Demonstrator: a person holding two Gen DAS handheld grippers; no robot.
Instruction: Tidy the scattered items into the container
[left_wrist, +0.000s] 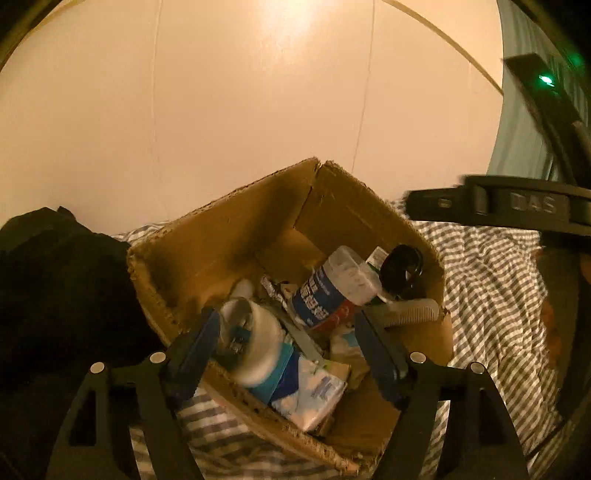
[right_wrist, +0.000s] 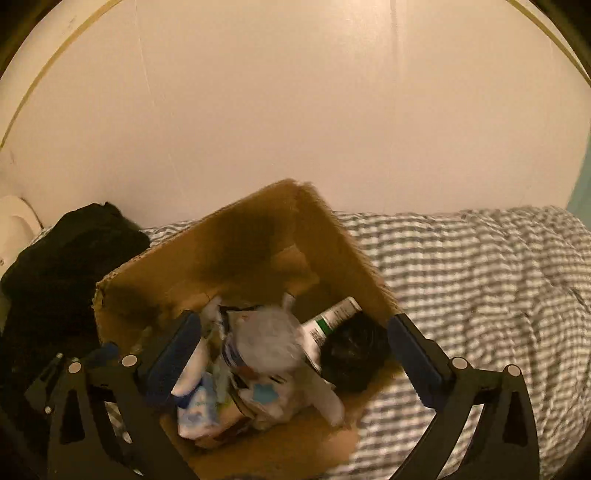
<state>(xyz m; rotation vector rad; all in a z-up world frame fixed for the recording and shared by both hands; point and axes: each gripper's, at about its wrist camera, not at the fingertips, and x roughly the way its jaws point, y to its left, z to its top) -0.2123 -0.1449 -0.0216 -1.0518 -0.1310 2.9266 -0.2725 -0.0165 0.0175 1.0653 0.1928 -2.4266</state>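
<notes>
An open cardboard box (left_wrist: 229, 229) sits on a striped bed cover and holds several items: a blue-labelled plastic bottle (left_wrist: 328, 288), a roll of clear tape (left_wrist: 255, 343), a tissue pack (left_wrist: 310, 395), a comb (left_wrist: 410, 312) and a black round object (left_wrist: 400, 271). My left gripper (left_wrist: 286, 341) is open above the box, with the tape roll close to its left finger. In the right wrist view the box (right_wrist: 207, 251) shows the bottle (right_wrist: 266, 343), a white-green tube (right_wrist: 332, 317) and the black object (right_wrist: 351, 354). My right gripper (right_wrist: 293, 349) is open and empty above it.
A black garment (left_wrist: 59, 280) lies left of the box, also in the right wrist view (right_wrist: 66, 258). The striped cover (right_wrist: 480, 280) spreads to the right. A pale wall (right_wrist: 295, 110) stands behind. The other gripper's body (left_wrist: 517, 206) hangs at the right.
</notes>
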